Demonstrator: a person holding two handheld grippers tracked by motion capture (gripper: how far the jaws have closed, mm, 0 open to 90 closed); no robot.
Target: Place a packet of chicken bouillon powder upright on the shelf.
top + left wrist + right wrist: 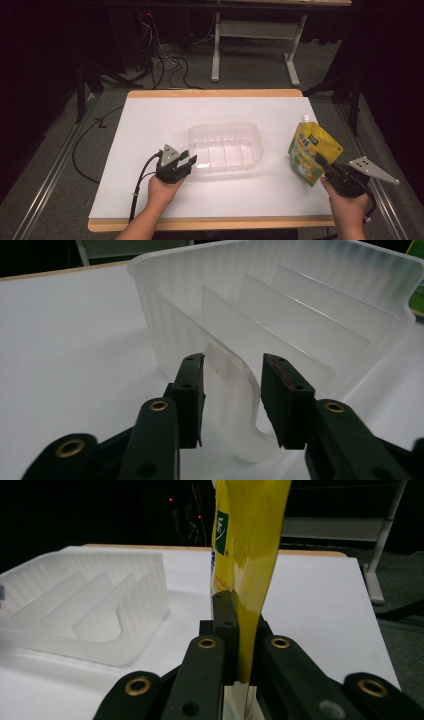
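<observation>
On the white table (150, 125) there is a clear plastic tray (226, 147) with thin walls inside that divide it into several sections. It lies near the middle of the table.

The left gripper (187, 161) is at the near left corner of this tray. In the left gripper view its two black jaws stand apart, and the curved lip of the tray (235, 405) passes between them. The jaws are on both sides of the lip, with a small gap on each side, so they do not press it. I cannot tell if one pad (192, 390) touches the plastic.

The right gripper (320, 161) is at the right side of the table, well apart from the tray. Its jaws are pressed together on a yellow pouch (314, 150) with green print and a white cap on top. In the right gripper view the pouch (248, 555) rises straight up from between the jaws, which clamp its lower edge. In the high view the pouch leans a little and looks lifted from the table, but I cannot tell this for sure.
</observation>
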